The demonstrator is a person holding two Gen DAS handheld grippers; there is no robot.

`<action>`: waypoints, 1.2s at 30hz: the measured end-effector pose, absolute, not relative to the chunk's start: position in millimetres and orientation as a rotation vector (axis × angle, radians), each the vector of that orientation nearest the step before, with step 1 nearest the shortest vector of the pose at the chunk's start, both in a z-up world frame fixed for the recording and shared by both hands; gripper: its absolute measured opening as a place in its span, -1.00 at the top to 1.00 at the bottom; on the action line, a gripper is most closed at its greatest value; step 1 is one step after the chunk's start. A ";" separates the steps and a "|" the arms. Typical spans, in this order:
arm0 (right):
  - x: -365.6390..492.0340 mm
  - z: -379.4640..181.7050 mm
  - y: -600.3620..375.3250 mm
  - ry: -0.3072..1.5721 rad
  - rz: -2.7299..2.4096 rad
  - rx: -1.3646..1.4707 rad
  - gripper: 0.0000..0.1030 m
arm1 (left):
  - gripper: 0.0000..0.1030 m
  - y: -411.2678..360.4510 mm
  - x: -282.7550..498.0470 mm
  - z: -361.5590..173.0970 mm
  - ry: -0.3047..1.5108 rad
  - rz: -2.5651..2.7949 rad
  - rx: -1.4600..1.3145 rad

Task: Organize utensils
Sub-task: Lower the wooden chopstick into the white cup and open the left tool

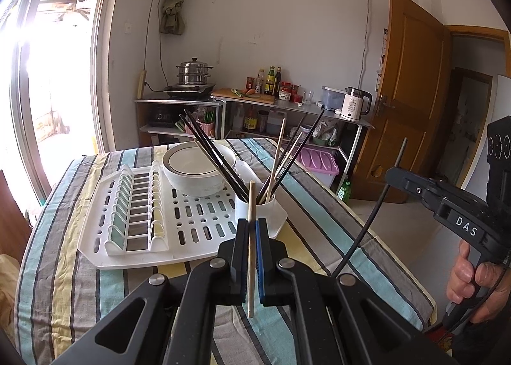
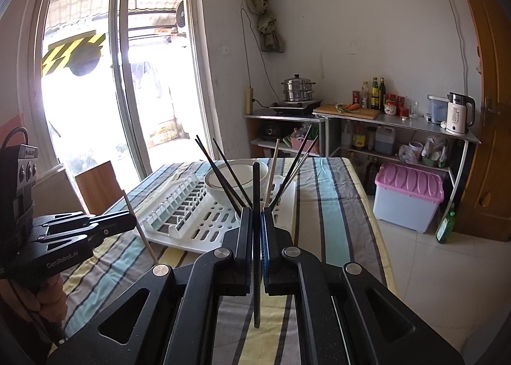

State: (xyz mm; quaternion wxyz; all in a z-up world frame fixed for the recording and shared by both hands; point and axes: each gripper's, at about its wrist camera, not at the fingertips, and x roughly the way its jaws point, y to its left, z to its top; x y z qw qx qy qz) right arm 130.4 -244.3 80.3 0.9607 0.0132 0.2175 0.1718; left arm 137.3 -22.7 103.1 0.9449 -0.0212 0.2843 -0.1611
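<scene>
The left gripper (image 1: pixel 252 231) has its fingers pinched on a pale wooden chopstick (image 1: pixel 251 256); the right gripper (image 2: pixel 257 221) likewise clamps a slim black chopstick (image 2: pixel 256 237). The white plastic utensil cup (image 1: pixel 255 207) stands at twelve o'clock, crowded with splayed chopsticks; either incoming tip could snag them and tip it.

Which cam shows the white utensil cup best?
Left wrist: the white utensil cup shows its front wall and rim, chopsticks fanning out, just beyond the left tool. Right wrist: cup hidden behind the right tool; only chopsticks show.
</scene>
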 end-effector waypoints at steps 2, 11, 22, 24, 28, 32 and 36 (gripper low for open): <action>132.5 82.3 -243.7 0.437 0.349 0.023 0.91 | 0.93 -23.1 142.2 106.0 0.579 -0.333 -0.037; 153.8 93.1 -237.5 0.422 0.351 0.018 0.91 | 0.93 -30.8 169.4 126.6 0.558 -0.349 -0.010; 183.8 123.2 -225.7 0.362 0.364 0.023 0.91 | 0.93 -38.6 207.3 161.7 0.508 -0.391 -0.023; 189.4 128.4 -223.2 0.347 0.367 0.024 0.91 | 0.93 -38.1 215.5 167.6 0.499 -0.395 -0.031; 201.9 134.7 -220.2 0.333 0.371 0.032 0.91 | 0.93 -35.7 231.9 175.4 0.481 -0.402 -0.053; 214.3 138.3 -217.6 0.324 0.367 0.038 0.91 | 0.93 -33.6 250.9 177.0 0.480 -0.401 -0.071; 227.2 139.5 -217.0 0.321 0.365 0.048 0.91 | 0.93 -31.2 270.3 173.7 0.492 -0.400 -0.092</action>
